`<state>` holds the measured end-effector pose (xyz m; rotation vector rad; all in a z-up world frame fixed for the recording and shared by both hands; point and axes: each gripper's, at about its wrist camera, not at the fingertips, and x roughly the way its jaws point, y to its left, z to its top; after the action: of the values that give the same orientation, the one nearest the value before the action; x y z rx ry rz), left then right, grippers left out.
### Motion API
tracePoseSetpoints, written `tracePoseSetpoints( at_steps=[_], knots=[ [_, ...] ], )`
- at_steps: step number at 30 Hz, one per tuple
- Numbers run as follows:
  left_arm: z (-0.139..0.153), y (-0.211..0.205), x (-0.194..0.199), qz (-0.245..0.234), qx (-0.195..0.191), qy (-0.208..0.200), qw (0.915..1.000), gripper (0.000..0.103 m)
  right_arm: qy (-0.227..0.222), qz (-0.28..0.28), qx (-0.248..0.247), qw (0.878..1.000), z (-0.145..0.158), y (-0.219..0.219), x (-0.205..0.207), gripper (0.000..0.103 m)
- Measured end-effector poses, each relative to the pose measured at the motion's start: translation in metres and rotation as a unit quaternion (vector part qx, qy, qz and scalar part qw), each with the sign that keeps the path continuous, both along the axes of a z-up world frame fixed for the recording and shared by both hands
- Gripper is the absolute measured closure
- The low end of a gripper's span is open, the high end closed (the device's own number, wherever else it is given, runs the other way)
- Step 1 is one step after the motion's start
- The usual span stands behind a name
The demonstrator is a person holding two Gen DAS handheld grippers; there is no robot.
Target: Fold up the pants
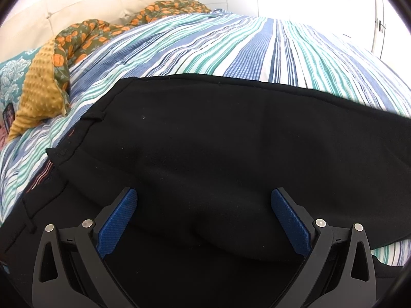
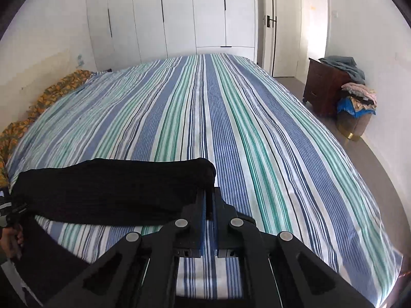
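Black pants (image 1: 218, 141) lie spread on the striped bedspread (image 1: 231, 43), waistband with belt loops at the left. My left gripper (image 1: 204, 200) hovers just above the pants, jaws wide open, blue pads (image 1: 120, 220) empty. In the right wrist view my right gripper (image 2: 208, 195) is shut on the end of the black pants (image 2: 115, 187), holding that leg end lifted over the bedspread (image 2: 231, 118). The pants run off to the left from the jaws.
A floral orange-and-green blanket (image 1: 84, 36) with a mustard dotted lining and a teal pillow (image 1: 12, 71) lie at the bed's left. White wardrobes (image 2: 179, 12) stand behind the bed. A dark wooden dresser (image 2: 326, 87) with piled clothes stands at the right near the doorway.
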<state>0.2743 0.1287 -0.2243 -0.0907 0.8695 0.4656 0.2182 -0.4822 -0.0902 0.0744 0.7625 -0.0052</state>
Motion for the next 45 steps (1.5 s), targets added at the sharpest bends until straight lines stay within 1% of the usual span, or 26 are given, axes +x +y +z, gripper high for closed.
tracePoseSetpoints(
  at_steps=[2,3,4,5,6,7,8,9,10,11,12,14,16,17,18,20,21,23,26,31,35,40,45],
  knots=[
    [0.001,-0.002,0.001,0.003,0.008,0.006,0.9999,0.0,0.014,-0.035,0.026,0.999,-0.009,-0.003,-0.051,0.099],
    [0.002,-0.004,0.002,0.003,0.017,0.009,0.9998,0.0,0.031,-0.052,0.033,0.998,-0.018,-0.004,-0.073,0.099],
    [0.003,-0.006,0.002,0.003,0.023,0.009,0.9997,0.0,0.054,-0.072,0.029,0.996,-0.028,-0.003,-0.09,0.099],
    [0.004,-0.007,0.001,0.003,0.027,0.008,0.9996,0.0,0.075,-0.098,0.013,0.992,-0.036,-0.001,-0.103,0.097],
    [0.005,-0.006,0.001,0.003,0.026,0.009,0.9996,0.0,0.09,-0.121,0.003,0.989,-0.042,-0.003,-0.115,0.089],
    [0.005,-0.005,0.001,0.002,0.02,0.009,0.9997,0.0,0.1,-0.139,0.003,0.985,-0.042,-0.004,-0.126,0.065],
    [0.005,-0.002,0.002,0.002,0.01,0.01,0.9999,0.0,0.096,-0.148,0.012,0.984,-0.04,-0.009,-0.131,0.05],
    [0.005,0.001,0.001,0.002,0.001,0.008,1.0,0.0,0.077,-0.15,0.021,0.985,-0.033,-0.006,-0.139,0.025],
    [0.006,0.001,0.001,0.002,0.0,0.007,1.0,0.0,0.051,-0.149,0.03,0.987,-0.025,0.001,-0.145,0.016],
    [0.006,0.001,0.002,0.002,0.0,0.007,1.0,0.0,0.03,-0.144,0.042,0.988,-0.019,0.01,-0.151,0.016],
    [0.005,0.001,0.002,0.002,0.001,0.008,1.0,0.0,0.024,-0.128,0.06,0.99,-0.018,0.022,-0.15,0.015],
    [0.005,0.0,0.003,0.002,0.002,0.009,1.0,0.0,0.041,-0.073,0.108,0.991,-0.029,0.056,-0.14,0.015],
    [0.005,-0.001,0.002,0.002,-0.001,0.008,1.0,0.0,0.046,-0.02,0.14,0.989,-0.047,0.096,-0.131,0.015],
    [0.005,-0.001,0.002,0.002,-0.002,0.008,1.0,0.0,0.049,0.0,0.142,0.989,-0.059,0.114,-0.13,0.015],
    [0.005,-0.001,0.002,0.002,-0.002,0.008,1.0,0.0,0.067,0.009,0.129,0.989,-0.072,0.129,-0.124,0.015],
    [0.005,-0.001,0.003,0.002,-0.002,0.008,1.0,0.0,0.135,0.01,0.096,0.986,-0.105,0.146,-0.111,0.015],
    [0.005,-0.001,0.002,0.002,-0.002,0.008,1.0,0.0,0.156,0.013,0.08,0.985,-0.116,0.15,-0.107,0.015],
    [0.005,-0.001,0.002,0.002,-0.002,0.008,1.0,0.0,0.145,0.021,0.067,0.987,-0.12,0.151,-0.108,0.014],
    [0.005,-0.001,0.002,0.002,-0.003,0.008,1.0,0.0,0.142,0.029,0.074,0.987,-0.124,0.15,-0.112,0.01],
    [0.005,-0.001,0.002,0.002,-0.002,0.008,1.0,0.0,0.135,0.036,0.042,0.989,-0.127,0.16,-0.115,0.006],
    [0.005,-0.001,0.002,0.002,-0.002,0.008,1.0,0.0,0.132,0.037,0.048,0.989,-0.128,0.159,-0.116,0.005],
    [0.005,-0.001,0.002,0.002,-0.002,0.008,1.0,0.0,0.131,0.039,0.041,0.99,-0.127,0.158,-0.117,0.003],
    [0.005,-0.002,0.002,0.002,-0.002,0.008,1.0,0.0,0.129,0.038,0.045,0.99,-0.128,0.159,-0.117,0.003]
  ],
)
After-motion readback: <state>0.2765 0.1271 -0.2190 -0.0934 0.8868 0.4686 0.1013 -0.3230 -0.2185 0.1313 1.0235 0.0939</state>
